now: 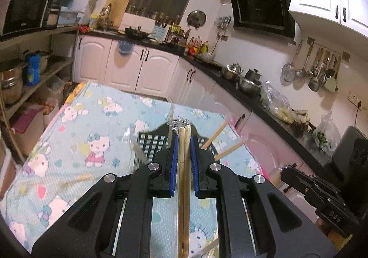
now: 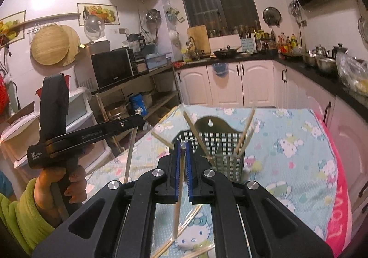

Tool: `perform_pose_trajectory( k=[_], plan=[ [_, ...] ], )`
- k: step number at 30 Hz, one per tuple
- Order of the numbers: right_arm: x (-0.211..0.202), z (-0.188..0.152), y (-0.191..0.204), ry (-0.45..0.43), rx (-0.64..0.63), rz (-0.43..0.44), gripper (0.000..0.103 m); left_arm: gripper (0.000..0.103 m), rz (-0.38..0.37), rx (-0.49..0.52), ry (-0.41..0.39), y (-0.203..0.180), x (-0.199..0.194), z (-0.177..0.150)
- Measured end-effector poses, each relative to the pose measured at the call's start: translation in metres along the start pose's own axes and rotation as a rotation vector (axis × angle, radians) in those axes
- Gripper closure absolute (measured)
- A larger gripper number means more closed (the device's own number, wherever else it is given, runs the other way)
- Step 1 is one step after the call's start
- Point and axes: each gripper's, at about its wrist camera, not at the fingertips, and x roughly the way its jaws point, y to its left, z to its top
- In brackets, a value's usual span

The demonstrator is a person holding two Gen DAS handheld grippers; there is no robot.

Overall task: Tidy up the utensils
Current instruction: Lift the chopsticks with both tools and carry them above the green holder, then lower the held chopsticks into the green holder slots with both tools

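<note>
My left gripper (image 1: 184, 140) is shut on a pair of wooden chopsticks (image 1: 184, 179) in a clear wrapper, held above the table just in front of the black perforated utensil basket (image 1: 151, 143). My right gripper (image 2: 183, 146) is shut on a single wrapped chopstick (image 2: 179, 200) that hangs down toward the table, in front of the same basket (image 2: 218, 140). Several chopsticks (image 2: 247, 129) stand tilted in the basket. Loose chopsticks (image 2: 181, 232) lie on the table below my right gripper. The left gripper body (image 2: 76, 140) shows at the left of the right wrist view.
The table carries a blue Hello Kitty cloth (image 1: 92, 124) with a pink edge (image 2: 340, 184). White cabinets and a black counter (image 1: 241, 92) with pots stand behind and to the right. A shelf unit with a microwave (image 2: 112, 69) stands to the left.
</note>
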Motion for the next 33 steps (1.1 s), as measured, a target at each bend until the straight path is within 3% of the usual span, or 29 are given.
perform_pose_trajectory(
  k=[15, 33],
  plan=[
    [0.009, 0.047, -0.012, -0.086, -0.022, -0.015, 0.098, 0.098, 0.079, -0.003, -0.138, -0.001, 0.027, 0.061],
    [0.027, 0.087, -0.027, -0.157, -0.035, -0.039, 0.098, 0.098, 0.22, -0.006, -0.309, -0.002, 0.061, 0.093]
  ],
)
